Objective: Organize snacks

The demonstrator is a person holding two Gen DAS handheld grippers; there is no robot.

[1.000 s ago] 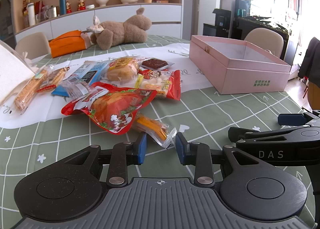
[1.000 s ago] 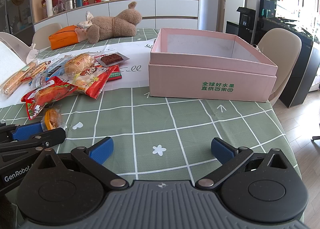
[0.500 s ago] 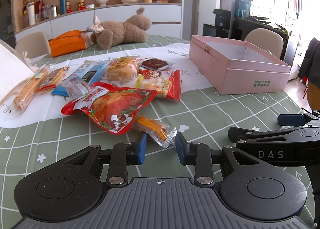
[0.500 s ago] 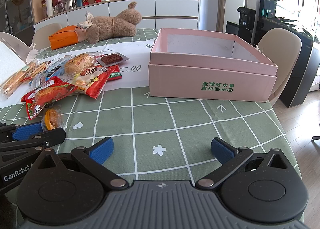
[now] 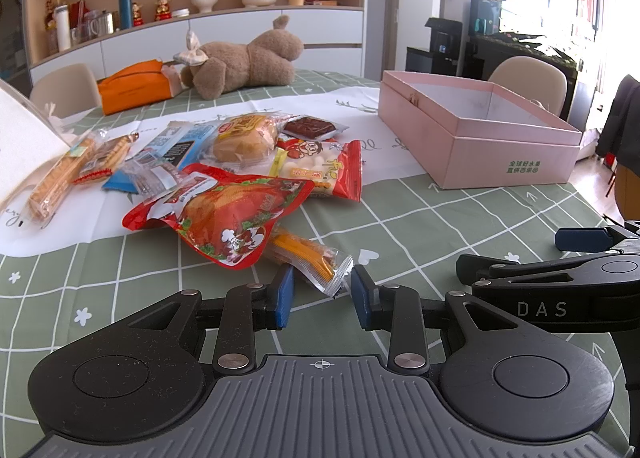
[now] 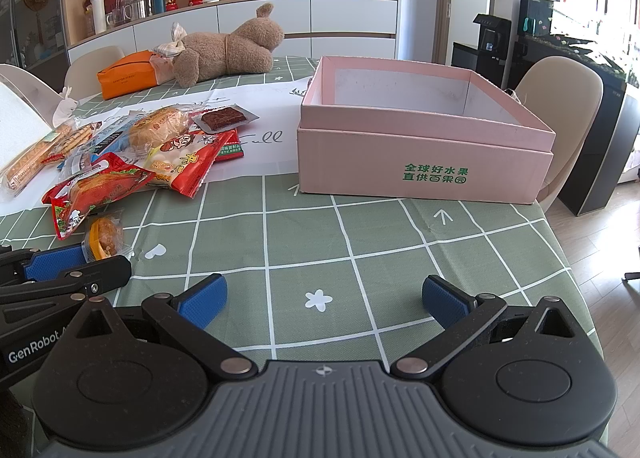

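A pile of snack packets lies on the table at the left: a big red chicken packet (image 5: 224, 213), a red-and-white candy bag (image 5: 320, 173), a bun (image 5: 244, 137) and biscuit sticks (image 5: 60, 177). A small clear packet with an orange snack (image 5: 308, 258) lies nearest, its end between the fingers of my left gripper (image 5: 321, 292), which stands narrowly open around it. The packet also shows in the right wrist view (image 6: 105, 238). My right gripper (image 6: 324, 296) is wide open and empty above the tablecloth. An open, empty pink box (image 6: 424, 137) stands ahead of it.
A brown plush toy (image 5: 248, 61) and an orange pouch (image 5: 132, 85) lie at the table's far side. A white paper runner (image 6: 260, 137) lies under the snacks. Beige chairs (image 6: 560, 97) stand around the table. The table's right edge (image 6: 568, 250) is close to my right gripper.
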